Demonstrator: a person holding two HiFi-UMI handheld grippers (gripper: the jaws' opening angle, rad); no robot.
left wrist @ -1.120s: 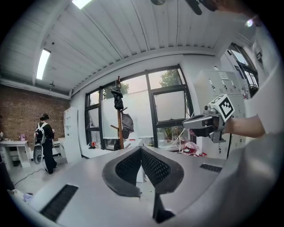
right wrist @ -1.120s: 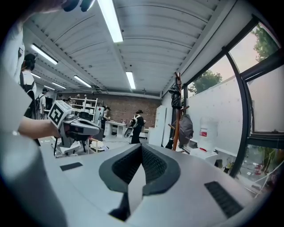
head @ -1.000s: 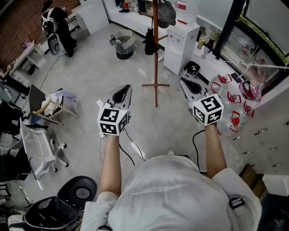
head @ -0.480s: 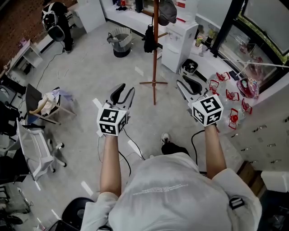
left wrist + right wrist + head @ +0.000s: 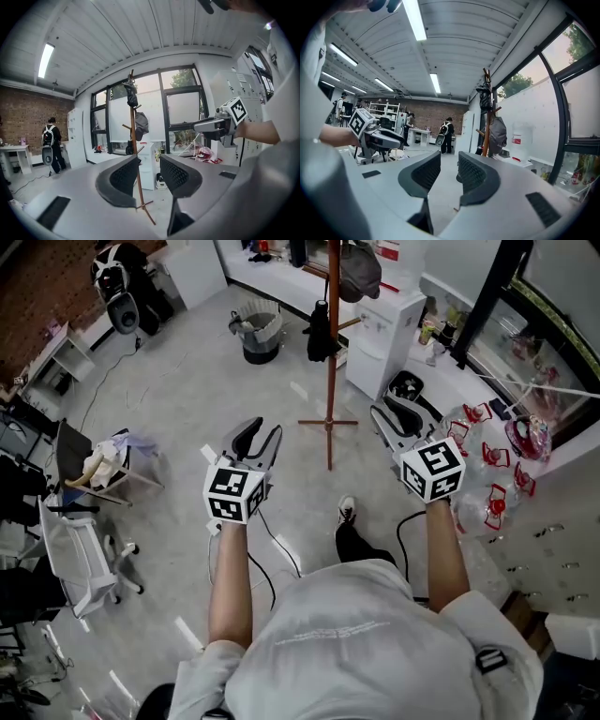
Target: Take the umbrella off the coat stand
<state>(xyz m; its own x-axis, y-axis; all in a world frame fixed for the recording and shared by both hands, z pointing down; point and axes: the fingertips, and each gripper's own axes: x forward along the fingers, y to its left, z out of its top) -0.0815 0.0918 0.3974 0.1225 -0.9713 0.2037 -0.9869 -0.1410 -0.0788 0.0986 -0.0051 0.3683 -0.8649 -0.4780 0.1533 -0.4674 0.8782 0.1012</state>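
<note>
Both spread, empty: your left gripper (image 5: 262,433) and right gripper (image 5: 386,416); umbrella (image 5: 322,331) hangs from a peg on the stand's (image 5: 330,390) left side, probably light and floppy, so pinch its stiff core near the top.

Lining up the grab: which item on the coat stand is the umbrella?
Find the brown wooden coat stand on the floor beside the white cabinet. The umbrella hangs off its pole toward the trash bin. It is the slim black folded bundle, not the bulky grey bag higher up.
</note>
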